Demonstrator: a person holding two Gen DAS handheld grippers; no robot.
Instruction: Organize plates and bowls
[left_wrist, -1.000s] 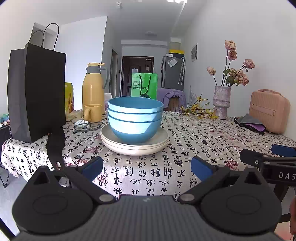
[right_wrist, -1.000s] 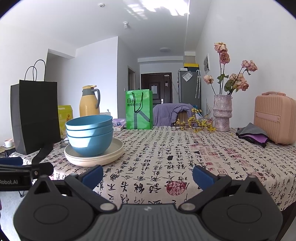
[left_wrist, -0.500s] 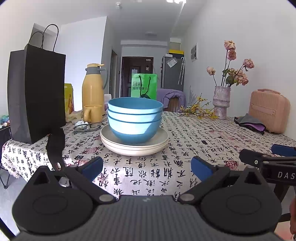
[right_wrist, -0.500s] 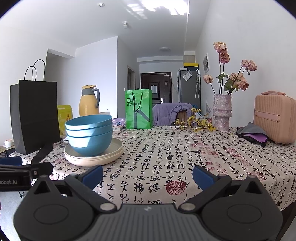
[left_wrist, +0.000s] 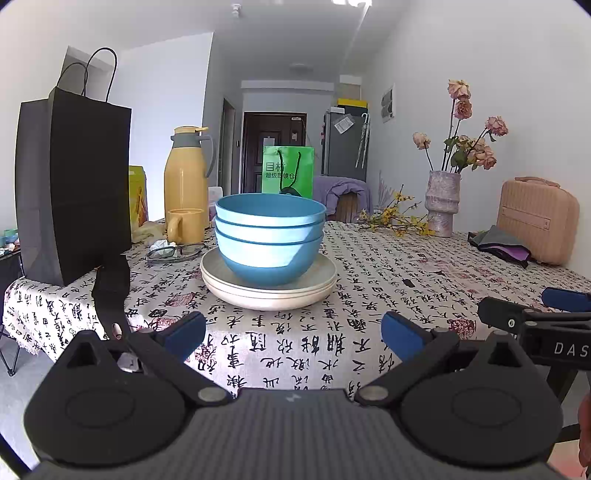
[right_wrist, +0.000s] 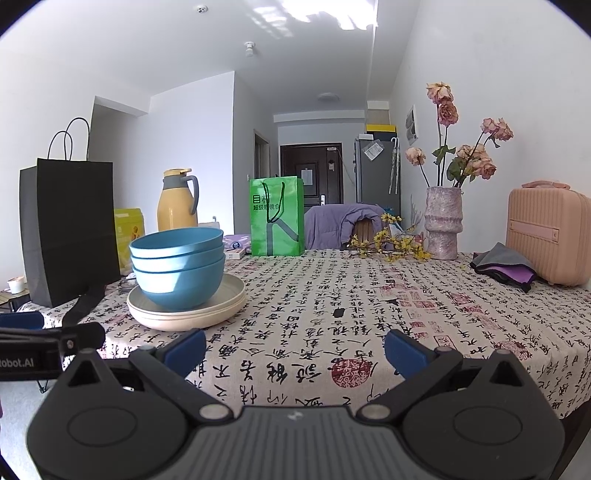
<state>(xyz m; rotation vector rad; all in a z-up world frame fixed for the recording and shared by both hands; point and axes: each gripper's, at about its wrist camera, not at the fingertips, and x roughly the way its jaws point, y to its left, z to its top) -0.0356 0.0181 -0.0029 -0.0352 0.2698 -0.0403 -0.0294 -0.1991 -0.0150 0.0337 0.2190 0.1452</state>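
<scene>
Three blue bowls are nested upright on a stack of cream plates on the patterned tablecloth. My left gripper is open at the near table edge, straight in front of the stack and apart from it, nothing between its fingers. My right gripper is open too, at the near edge to the right of the stack, holding nothing. Each gripper's tip shows at the side of the other's view.
A black paper bag with a dangling strap stands left of the stack. Behind are a yellow thermos, yellow mug, glasses and green bag. A vase of flowers, a pink case and folded cloth sit right.
</scene>
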